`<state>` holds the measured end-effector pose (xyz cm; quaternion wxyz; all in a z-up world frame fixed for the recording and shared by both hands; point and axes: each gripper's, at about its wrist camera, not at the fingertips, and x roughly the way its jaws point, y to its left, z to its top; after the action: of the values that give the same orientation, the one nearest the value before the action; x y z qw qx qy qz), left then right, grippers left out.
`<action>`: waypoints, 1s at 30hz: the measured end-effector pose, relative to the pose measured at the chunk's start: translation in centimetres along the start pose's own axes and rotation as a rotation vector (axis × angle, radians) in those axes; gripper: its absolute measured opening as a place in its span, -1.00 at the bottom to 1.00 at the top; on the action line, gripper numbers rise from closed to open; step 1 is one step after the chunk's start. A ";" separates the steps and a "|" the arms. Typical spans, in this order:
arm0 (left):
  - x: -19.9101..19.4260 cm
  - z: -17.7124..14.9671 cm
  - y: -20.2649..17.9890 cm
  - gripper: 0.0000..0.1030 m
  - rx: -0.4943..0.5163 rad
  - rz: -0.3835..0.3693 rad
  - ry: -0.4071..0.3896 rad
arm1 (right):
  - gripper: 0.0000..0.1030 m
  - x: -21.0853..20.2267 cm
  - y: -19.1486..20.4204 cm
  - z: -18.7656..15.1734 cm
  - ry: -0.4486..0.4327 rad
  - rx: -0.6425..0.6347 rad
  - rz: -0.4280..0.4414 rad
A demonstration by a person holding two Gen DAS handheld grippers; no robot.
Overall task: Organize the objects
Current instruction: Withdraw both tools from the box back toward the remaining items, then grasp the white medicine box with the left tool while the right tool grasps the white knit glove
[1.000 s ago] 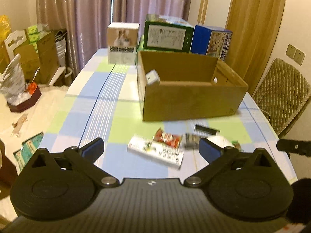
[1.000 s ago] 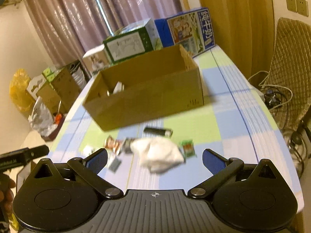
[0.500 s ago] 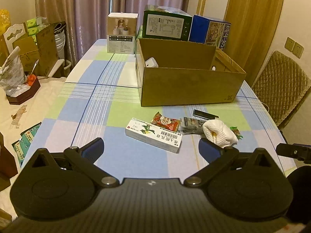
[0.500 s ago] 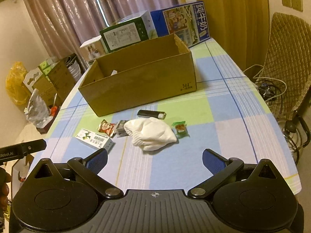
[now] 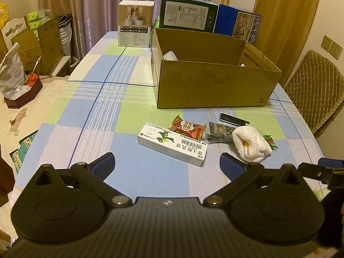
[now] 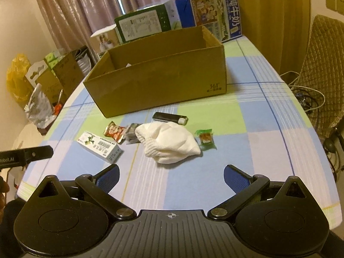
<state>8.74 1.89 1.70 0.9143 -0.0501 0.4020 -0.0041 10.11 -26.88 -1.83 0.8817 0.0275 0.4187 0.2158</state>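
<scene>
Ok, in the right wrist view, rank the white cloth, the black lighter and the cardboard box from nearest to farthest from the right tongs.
1. White cloth: just ahead of the right tongs, centre.
2. Black lighter: right behind the cloth.
3. Cardboard box: farthest, beyond the lighter.

Items before box, on table

Both wrist cameras sit low at the near edge of the checked-cloth worktop, facing forward, left one from left, sharing the open brown cardboard box.
</scene>
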 end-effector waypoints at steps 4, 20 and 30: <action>1.7 0.4 0.0 0.97 -0.006 -0.003 0.020 | 0.95 1.9 0.3 0.2 0.017 -0.047 0.006; 8.5 1.5 -0.2 0.97 -0.033 0.011 0.098 | 0.70 9.9 2.3 0.7 0.053 -0.350 0.014; 12.6 1.9 -0.6 0.97 -0.090 0.020 0.149 | -0.07 13.6 2.6 0.4 0.076 -0.486 -0.054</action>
<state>18.69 0.82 -6.25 0.8787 -0.0867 0.4691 0.0192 17.07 -18.93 -10.87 0.8513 -0.2048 0.3881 0.2876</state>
